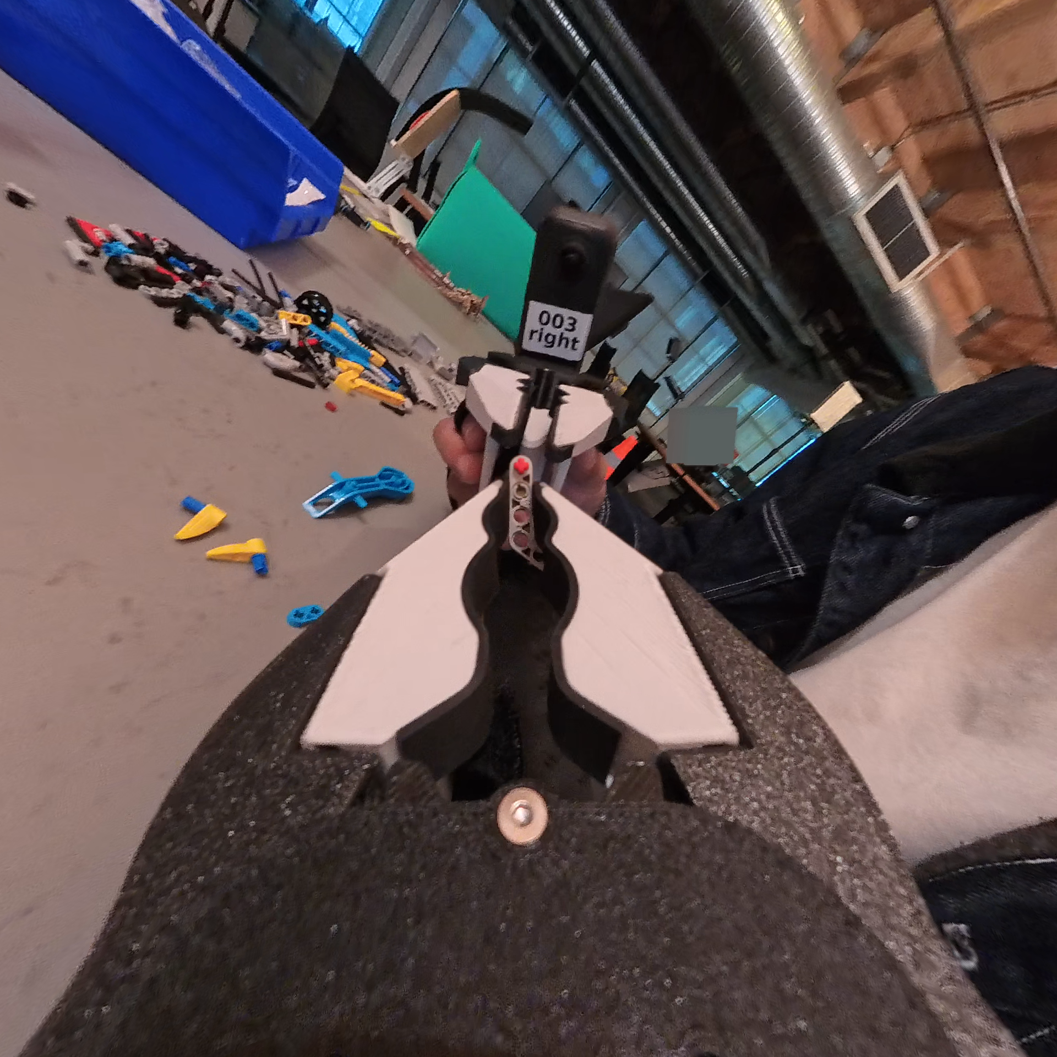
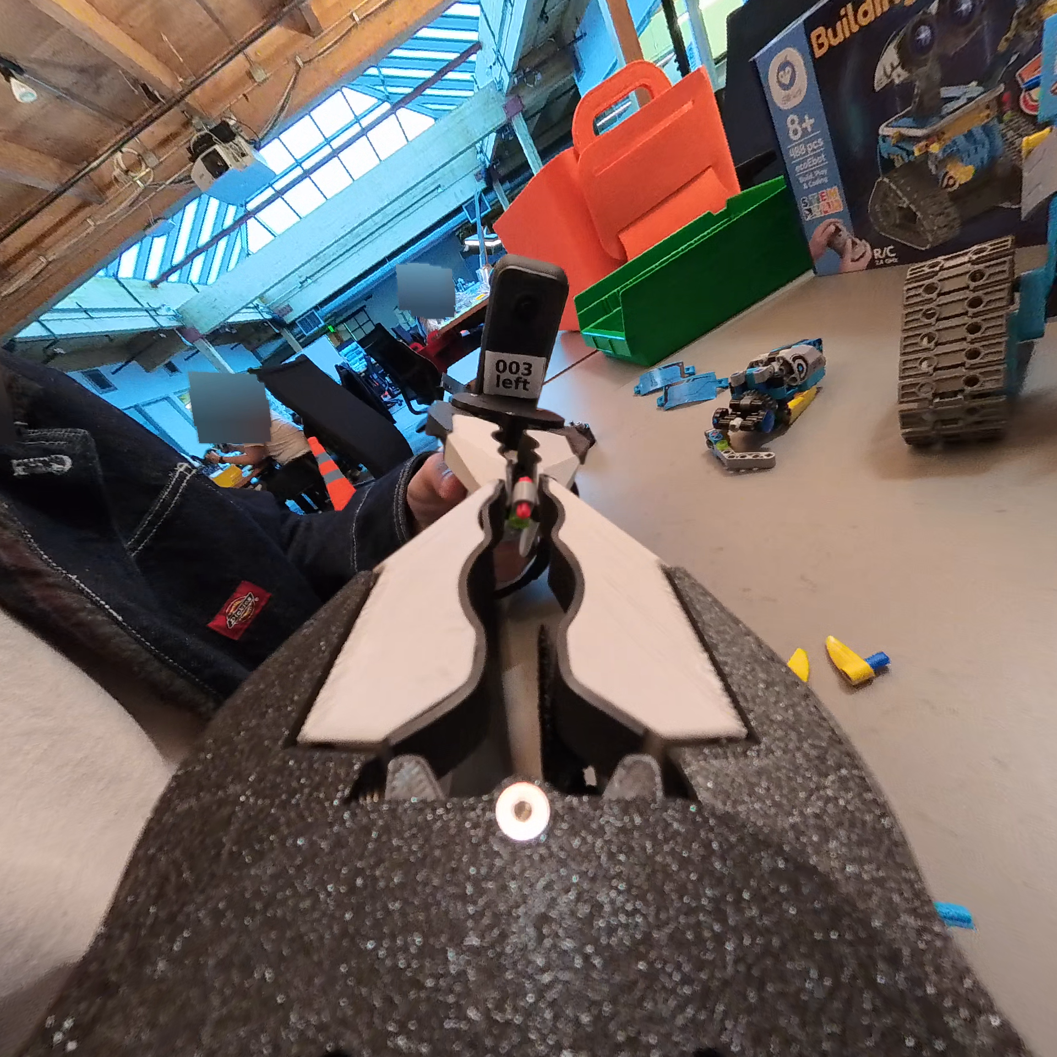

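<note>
grey perforated beam (image 1: 521, 517) with a red pin (image 1: 520, 465) at its far end sits pinched at the tips of the left tool (image 1: 521, 497), lifted above the counter (image 1: 114, 600). facing it tip to tip, the right tool (image 2: 517, 503) is closed on a small grey piece with a red pin and a green stub (image 2: 519, 509); whether the two held pieces touch cannot be told. each tool nearly hides the other behind it, with a hand (image 1: 466, 452) wrapped around the far one and a dark denim sleeve (image 1: 858, 515) running off to the side

on the left tool's side lie two yellow wedges with blue pegs (image 1: 201, 519), a light blue frame piece (image 1: 360, 491), a small blue connector (image 1: 304, 615), then a heap of mixed bricks (image 1: 257, 320) before a blue bin (image 1: 171, 114). on the right tool's side stand a grey tracked assembly (image 2: 961, 343), a small blue robot part (image 2: 766, 394), a green bin (image 2: 686, 280), an orange folder case (image 2: 629, 171) and a printed box (image 2: 915, 126)
</note>
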Available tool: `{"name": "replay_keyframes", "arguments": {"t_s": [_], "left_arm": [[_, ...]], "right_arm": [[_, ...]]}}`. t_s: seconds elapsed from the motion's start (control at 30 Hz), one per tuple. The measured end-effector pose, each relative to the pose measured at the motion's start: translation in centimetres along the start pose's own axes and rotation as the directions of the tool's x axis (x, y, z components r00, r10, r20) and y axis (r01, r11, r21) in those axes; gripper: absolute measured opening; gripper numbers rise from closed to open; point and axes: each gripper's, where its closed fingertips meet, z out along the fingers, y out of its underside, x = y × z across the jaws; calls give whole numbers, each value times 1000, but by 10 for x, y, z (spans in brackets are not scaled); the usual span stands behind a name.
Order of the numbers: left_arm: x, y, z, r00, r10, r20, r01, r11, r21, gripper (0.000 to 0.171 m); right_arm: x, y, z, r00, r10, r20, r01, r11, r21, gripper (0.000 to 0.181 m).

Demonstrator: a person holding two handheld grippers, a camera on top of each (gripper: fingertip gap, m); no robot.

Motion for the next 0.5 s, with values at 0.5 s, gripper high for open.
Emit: {"name": "replay_keyframes", "arguments": {"t_s": [0.5], "left_arm": [[68,-4,-2,810,-259,-526,296,955,-15,5]], "right_arm": [[-62,-14,4,940,-143,308,123,989,84,21]]}}
